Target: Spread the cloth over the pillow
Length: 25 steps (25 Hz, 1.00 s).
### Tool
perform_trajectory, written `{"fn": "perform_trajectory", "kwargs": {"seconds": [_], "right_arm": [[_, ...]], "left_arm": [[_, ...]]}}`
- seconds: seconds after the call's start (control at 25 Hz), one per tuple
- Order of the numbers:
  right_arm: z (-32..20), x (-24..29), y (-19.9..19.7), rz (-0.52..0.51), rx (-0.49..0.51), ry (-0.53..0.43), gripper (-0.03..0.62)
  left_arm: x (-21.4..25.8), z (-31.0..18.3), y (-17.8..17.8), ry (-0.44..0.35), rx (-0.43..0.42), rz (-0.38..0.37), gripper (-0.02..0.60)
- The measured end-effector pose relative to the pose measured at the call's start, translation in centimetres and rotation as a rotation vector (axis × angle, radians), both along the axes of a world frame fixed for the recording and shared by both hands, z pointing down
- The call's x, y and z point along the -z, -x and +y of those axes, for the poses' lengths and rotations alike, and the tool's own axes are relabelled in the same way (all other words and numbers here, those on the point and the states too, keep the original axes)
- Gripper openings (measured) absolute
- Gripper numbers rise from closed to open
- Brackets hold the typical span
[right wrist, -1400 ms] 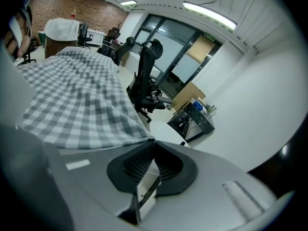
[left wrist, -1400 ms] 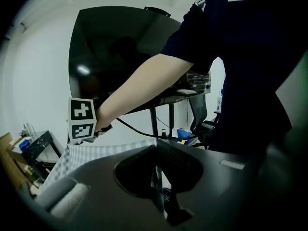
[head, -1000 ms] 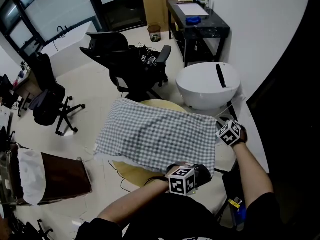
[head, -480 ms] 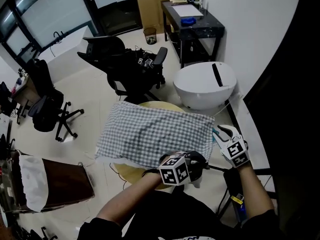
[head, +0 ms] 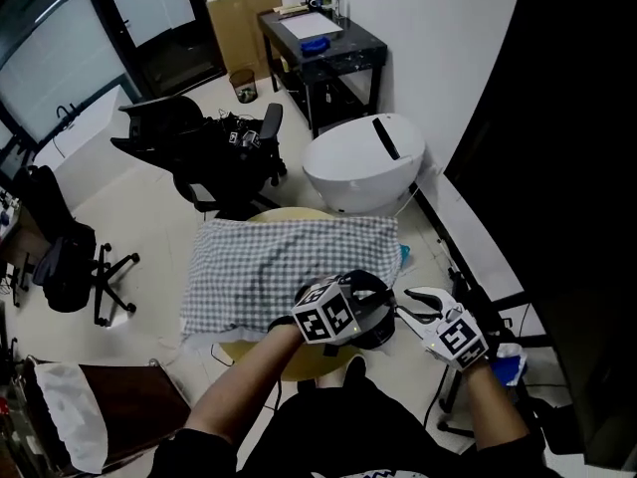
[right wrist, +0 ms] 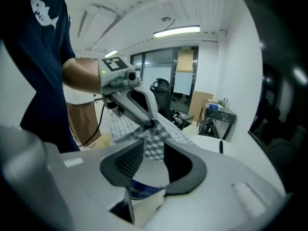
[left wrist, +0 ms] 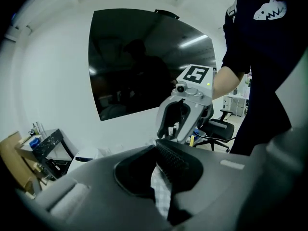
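Observation:
A grey-and-white checked cloth (head: 284,267) covers the pillow (head: 204,327) on a round wooden table (head: 261,352). At the cloth's near right corner my left gripper (head: 390,309) is shut on the fabric; a fold of checked cloth (left wrist: 160,194) is pinched between its dark pads (left wrist: 169,160). My right gripper (head: 412,300) is just right of it, tips facing the left one. Its jaws are opening, and the cloth corner (right wrist: 155,143) hangs at their tips with the pads (right wrist: 129,161) clear of it. Each gripper appears in the other's view: the left gripper (right wrist: 126,95), the right gripper (left wrist: 185,112).
A white rounded pod (head: 363,162) stands just beyond the table. A black office chair (head: 214,147) is behind it to the left, another chair (head: 60,262) at far left. A black side table (head: 323,43) is against the wall. A blue item (head: 508,366) lies on the floor at right.
My right gripper has left the cloth's far right corner and come in close beside the left one, its jaws wider. The left gripper has kept its grip on the near edge.

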State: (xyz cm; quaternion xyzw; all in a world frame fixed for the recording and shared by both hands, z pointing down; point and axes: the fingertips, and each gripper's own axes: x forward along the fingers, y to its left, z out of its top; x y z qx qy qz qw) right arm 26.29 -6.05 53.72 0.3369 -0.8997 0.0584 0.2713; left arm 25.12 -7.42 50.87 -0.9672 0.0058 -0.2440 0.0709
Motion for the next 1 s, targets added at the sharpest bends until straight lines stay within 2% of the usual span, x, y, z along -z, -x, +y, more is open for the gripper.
{"fn": "perform_trajectory", "kwargs": {"seconds": [0.2,0.36,0.4,0.48,0.6,0.68,0.76,0.88,1.0], "right_arm": [[1.6,-0.2,2.4,-0.112,-0.056,0.055,0.160],[1.5,-0.5,2.9,-0.098,-0.118,0.035,0.156],[1.6,-0.6,2.9,-0.090,-0.134,0.029,0.137],[1.8,-0.7,2.7,-0.079,-0.167,0.024,0.025],[2.4,-0.4,2.3,-0.086,-0.215,0.036,0.014],[2.7,0.2,1.8,-0.088,-0.246,0.029,0.012],[2.6,0.7,1.2,-0.080,-0.272,0.009,0.012],[2.3,1.7,0.6,-0.078,-0.304,-0.021,0.012],[1.7,3.5,-0.1,-0.093,-0.341,-0.067,0.012]], "left_arm": [[0.2,1.1,0.1,-0.004,-0.042,-0.006,0.000],[-0.2,2.2,0.1,-0.005,-0.072,-0.018,0.000],[-0.2,2.3,0.0,-0.006,-0.075,-0.020,0.000],[-0.3,2.7,-0.1,-0.007,-0.080,-0.026,0.000],[0.0,3.5,-0.1,-0.021,-0.084,-0.033,0.000],[0.6,4.0,0.4,-0.056,-0.079,-0.034,0.031],[0.9,4.3,2.0,-0.117,-0.073,-0.053,0.076],[0.6,4.7,6.4,-0.212,-0.049,-0.105,0.098],[0.2,4.9,12.6,-0.248,0.046,-0.121,0.100]]}}
